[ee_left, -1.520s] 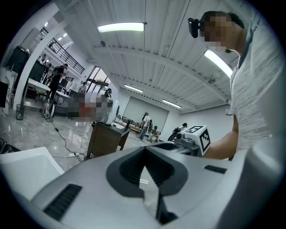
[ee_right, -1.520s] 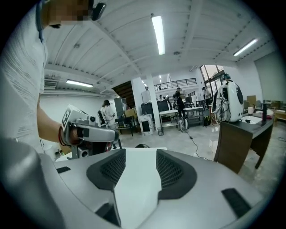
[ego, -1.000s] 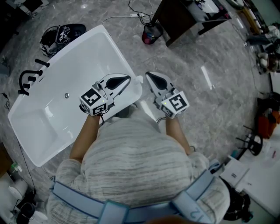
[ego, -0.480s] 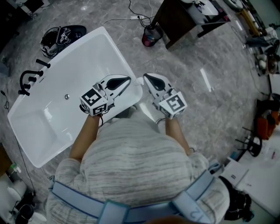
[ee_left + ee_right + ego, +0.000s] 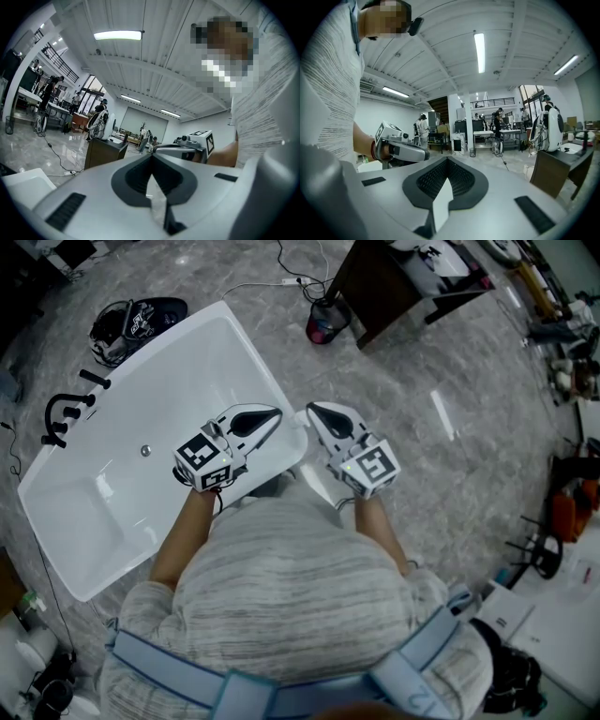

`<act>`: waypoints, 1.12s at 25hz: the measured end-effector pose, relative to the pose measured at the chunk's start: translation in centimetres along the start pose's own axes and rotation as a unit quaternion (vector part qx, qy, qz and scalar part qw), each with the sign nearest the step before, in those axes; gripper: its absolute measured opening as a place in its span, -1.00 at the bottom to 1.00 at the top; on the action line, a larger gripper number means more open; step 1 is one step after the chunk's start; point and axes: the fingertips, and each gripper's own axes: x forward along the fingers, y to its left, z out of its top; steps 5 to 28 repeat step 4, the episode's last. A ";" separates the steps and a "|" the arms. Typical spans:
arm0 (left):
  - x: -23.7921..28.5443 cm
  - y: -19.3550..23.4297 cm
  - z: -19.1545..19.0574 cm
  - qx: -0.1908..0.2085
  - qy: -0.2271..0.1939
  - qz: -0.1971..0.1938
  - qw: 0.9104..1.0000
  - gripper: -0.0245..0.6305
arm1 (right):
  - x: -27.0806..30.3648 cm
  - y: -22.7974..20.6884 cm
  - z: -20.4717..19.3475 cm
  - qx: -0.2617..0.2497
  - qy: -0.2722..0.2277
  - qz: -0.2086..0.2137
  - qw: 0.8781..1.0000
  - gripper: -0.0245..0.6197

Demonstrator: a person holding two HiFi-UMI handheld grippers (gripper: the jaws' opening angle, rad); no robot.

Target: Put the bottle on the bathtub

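Filling the floor from 9 to 12 o'clock of the person, the white bathtub [image 5: 112,484] is being approached at its near corner, probably because the rim there is the easiest reach for the bottle. Over that corner the left tool [image 5: 275,413] is being held level. The right tool [image 5: 313,410] is being held just beside it at 3 o'clock, off the tub. Both are being held pressed together on nothing, which is judged to be a resting pose, not a pick. The bottle is not being carried, and where it lies cannot be told from any view.
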 end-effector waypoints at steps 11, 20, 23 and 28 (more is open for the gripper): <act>0.2 0.1 0.0 -0.001 0.001 0.000 1.000 -0.92 | 0.1 -0.3 0.0 0.003 0.001 -0.002 1.000 -0.92; 0.2 0.1 0.0 -0.001 0.001 0.000 1.000 -0.92 | 0.1 -0.3 0.0 0.003 0.001 -0.002 1.000 -0.92; 0.2 0.1 0.0 -0.001 0.001 0.000 1.000 -0.92 | 0.1 -0.3 0.0 0.003 0.001 -0.002 1.000 -0.92; 0.2 0.1 0.0 -0.001 0.001 0.000 1.000 -0.92 | 0.1 -0.3 0.0 0.003 0.001 -0.002 1.000 -0.92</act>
